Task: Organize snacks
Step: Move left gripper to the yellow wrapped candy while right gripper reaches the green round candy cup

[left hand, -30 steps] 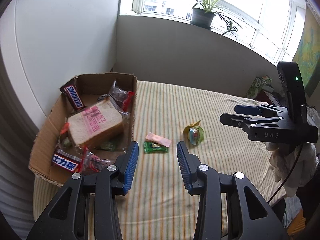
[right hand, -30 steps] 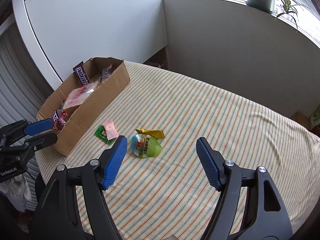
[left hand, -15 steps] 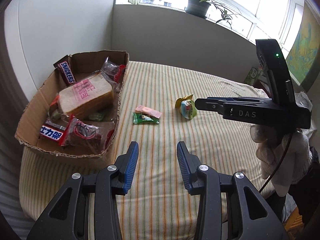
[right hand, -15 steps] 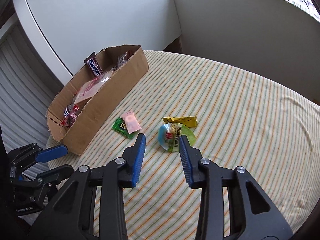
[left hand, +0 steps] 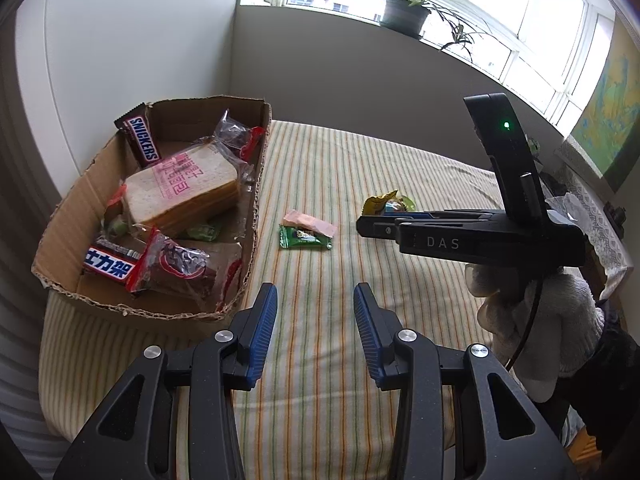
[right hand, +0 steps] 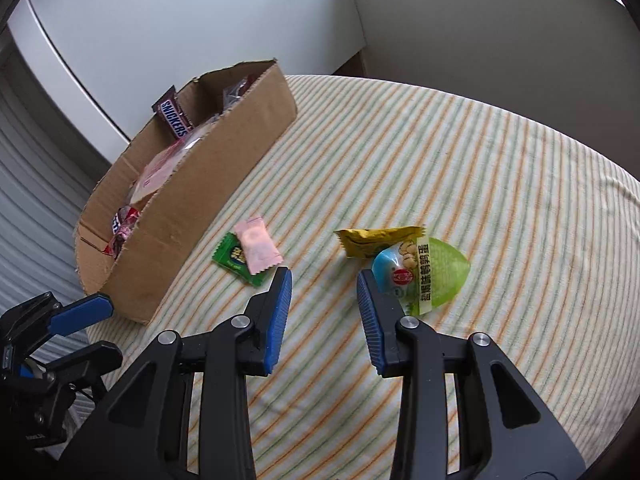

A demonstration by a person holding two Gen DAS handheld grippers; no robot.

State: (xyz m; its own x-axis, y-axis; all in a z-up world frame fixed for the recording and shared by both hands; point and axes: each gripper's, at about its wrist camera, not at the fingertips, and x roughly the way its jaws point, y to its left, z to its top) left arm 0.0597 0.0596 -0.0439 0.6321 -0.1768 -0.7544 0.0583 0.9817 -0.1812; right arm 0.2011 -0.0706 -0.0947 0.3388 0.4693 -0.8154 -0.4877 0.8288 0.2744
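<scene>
On the striped cloth (right hand: 460, 152), four snacks are left loose outside the cardboard box (right hand: 208, 184), which is already stocked with a Snickers bar (left hand: 140, 142) and bagged bread (left hand: 180, 188). The right gripper (right hand: 324, 304) is held low at 6 o'clock in its own view, apparently lined up for a pick. Its jaws have just been closing, yet a clear gap remains and nothing is pinched. The green egg-shaped pack (right hand: 428, 276) lies just beyond the right jaw, at about 1 o'clock from the fingertips, its long axis run from 7 to 1 o'clock and its pointed end toward 2 o'clock. A yellow sachet (right hand: 376, 240) is tucked against its far side. The pink sachet (right hand: 258, 246) is laid across the green sachet (right hand: 232, 258) at 11 o'clock. The left gripper (left hand: 316, 332) is kept partly spread and empty beside the box, seemingly waiting.
</scene>
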